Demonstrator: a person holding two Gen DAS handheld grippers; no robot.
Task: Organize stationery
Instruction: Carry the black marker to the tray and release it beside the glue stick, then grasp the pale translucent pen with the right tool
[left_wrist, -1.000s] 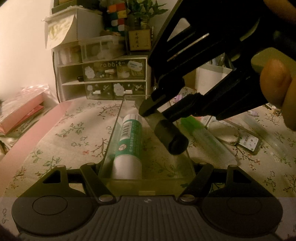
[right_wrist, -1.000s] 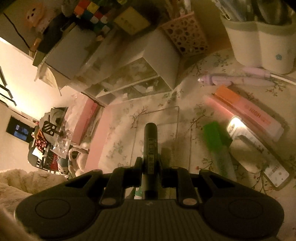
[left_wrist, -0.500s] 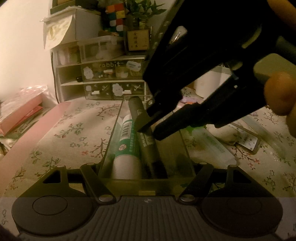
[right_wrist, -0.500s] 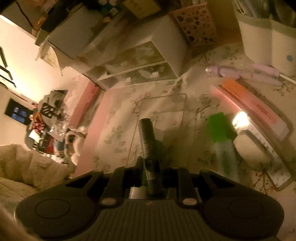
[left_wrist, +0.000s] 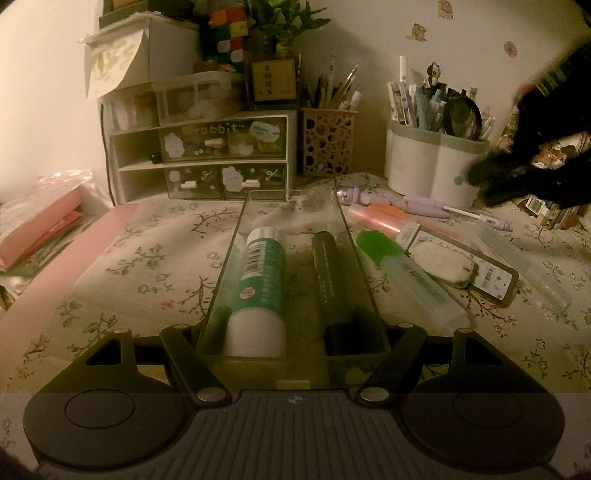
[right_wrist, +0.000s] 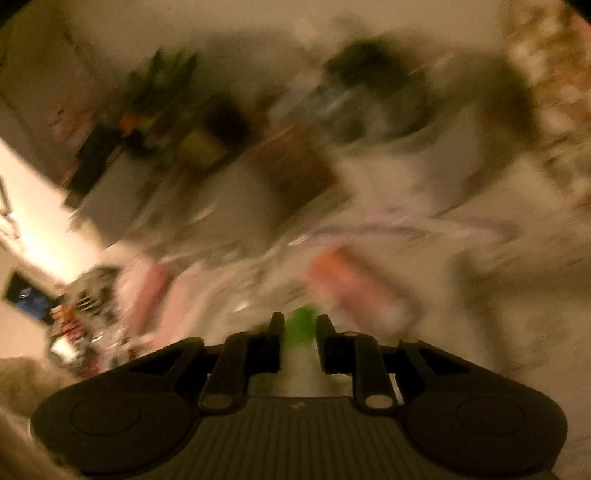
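A floral tablecloth (left_wrist: 155, 266) covers the desk, with a pink strip of bare edge to the left of the clear tray (left_wrist: 236, 254) that sits in the middle of it. The left gripper (left_wrist: 291, 343) has its jaws clamped on the tray's near end, one finger against each long wall. Inside the tray lie a green-and-white glue stick (left_wrist: 260, 284) along the left wall and a dark marker (left_wrist: 327, 280) along the right, side by side and pointing away from the camera.

Just right of the tray, on the cloth, are a green-capped highlighter (left_wrist: 402, 273), a pink and orange highlighter (left_wrist: 384, 219), a worn eraser (left_wrist: 443, 266) resting on a flat packet, and a lilac pen (left_wrist: 406, 201). Behind the tray stand a small drawer unit (left_wrist: 221, 162) marked "rabbit", a perforated pen cup (left_wrist: 327, 142) and a white pen holder (left_wrist: 432, 162) full of pens (the wall behind carries small stickers). Far left of the tray is a stack of pink books (left_wrist: 37, 229).

The right gripper (right_wrist: 298, 338) is well to the right of the tray, a dark blur in the left wrist view; its own view is smeared by motion, and its jaws stand a little apart with nothing between them.
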